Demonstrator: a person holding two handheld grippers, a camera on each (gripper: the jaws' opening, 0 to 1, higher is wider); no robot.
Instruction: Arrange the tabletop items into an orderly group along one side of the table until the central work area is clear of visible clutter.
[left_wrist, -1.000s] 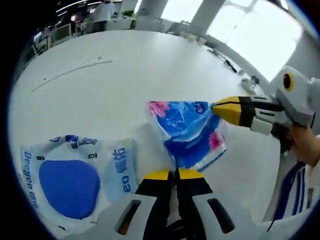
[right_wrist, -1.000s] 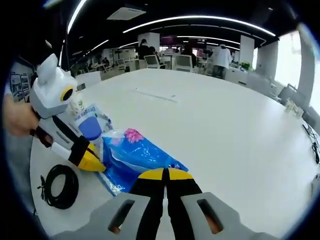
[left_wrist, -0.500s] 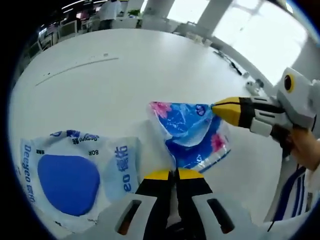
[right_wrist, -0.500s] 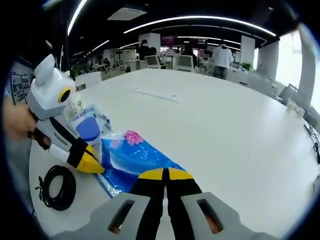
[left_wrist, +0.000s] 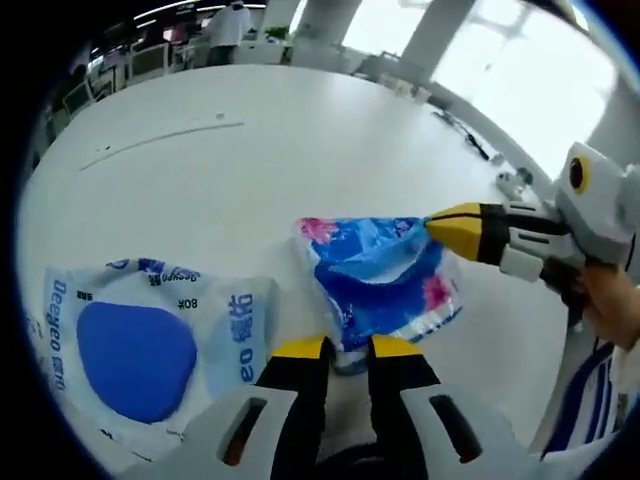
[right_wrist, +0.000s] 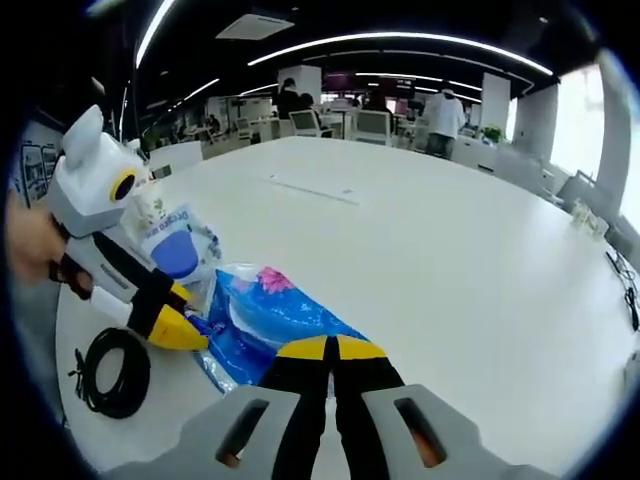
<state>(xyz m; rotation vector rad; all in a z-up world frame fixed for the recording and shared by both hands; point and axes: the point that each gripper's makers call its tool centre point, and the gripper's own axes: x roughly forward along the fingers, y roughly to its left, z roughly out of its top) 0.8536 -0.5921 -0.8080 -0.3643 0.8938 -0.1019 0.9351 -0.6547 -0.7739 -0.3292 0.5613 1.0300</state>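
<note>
The blue flowered packet is glossy, crinkled plastic film. Beside it, the white wipes pack looks like smooth, soft plastic. The table is matt white; the cable near the packet, dull black rubber.

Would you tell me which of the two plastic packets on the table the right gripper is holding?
The right gripper grips the blue floral packet, not the white Deeyeo packet with the blue oval lying beyond it.

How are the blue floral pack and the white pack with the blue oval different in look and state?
The floral pack is mostly bright blue with pink flowers; the white pack is pale with one blue oval. The floral pack is crumpled between both tools; the white pack lies flat, untouched. Both are soft plastic packs on the table.
</note>
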